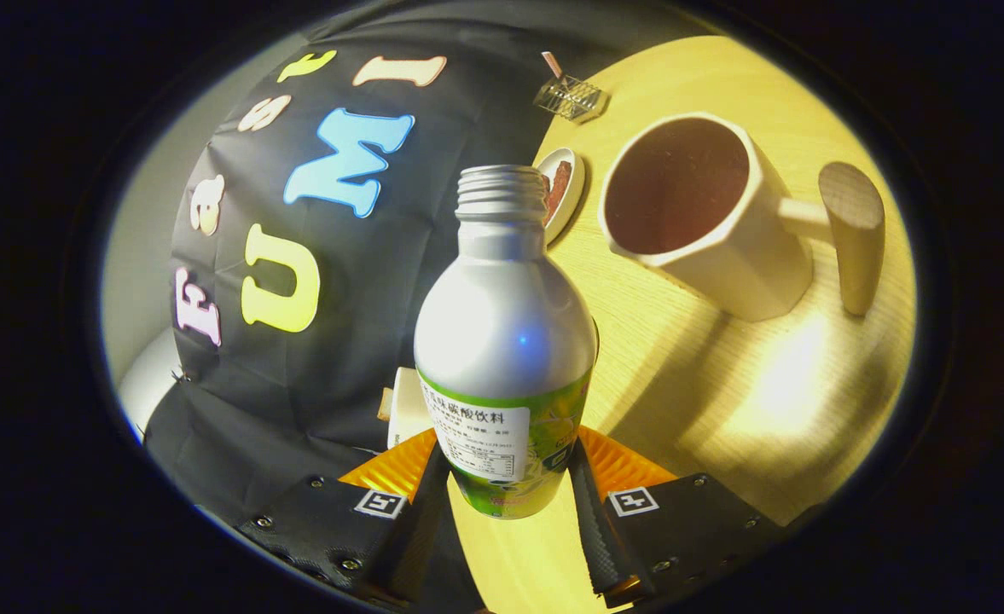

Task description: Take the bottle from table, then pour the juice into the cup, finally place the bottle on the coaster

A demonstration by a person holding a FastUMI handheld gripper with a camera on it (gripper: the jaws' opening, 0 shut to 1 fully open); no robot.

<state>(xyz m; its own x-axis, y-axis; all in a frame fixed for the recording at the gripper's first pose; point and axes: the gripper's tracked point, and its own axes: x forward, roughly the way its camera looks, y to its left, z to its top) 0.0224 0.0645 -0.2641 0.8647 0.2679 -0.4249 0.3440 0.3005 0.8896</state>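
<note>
— What sits around the bottle?

— Beyond it on the pale wooden worktop (723, 401) stands a cream cup (706, 213) with a round wooden handle, its inside dark. Just behind the bottle's neck lies a small white dish (565, 189) with something brown in it, and farther off a small wire-grid holder (570, 98) with a stick in it. Nothing lies between the bottle and the cup. A white object (403, 414) peeks out beside the bottle's base, too hidden to tell what it is.

— Any writing?

— The bottle (506, 341) is silver with a green band and a white label of small print, too fine to make out. Its threaded neck has no cap.

— And the tool?

— The tool (508, 490) is clamped on the bottle, both fingers pressing the lower body from either side. The whole view is tilted, bottle and worktop leaning together.
</note>
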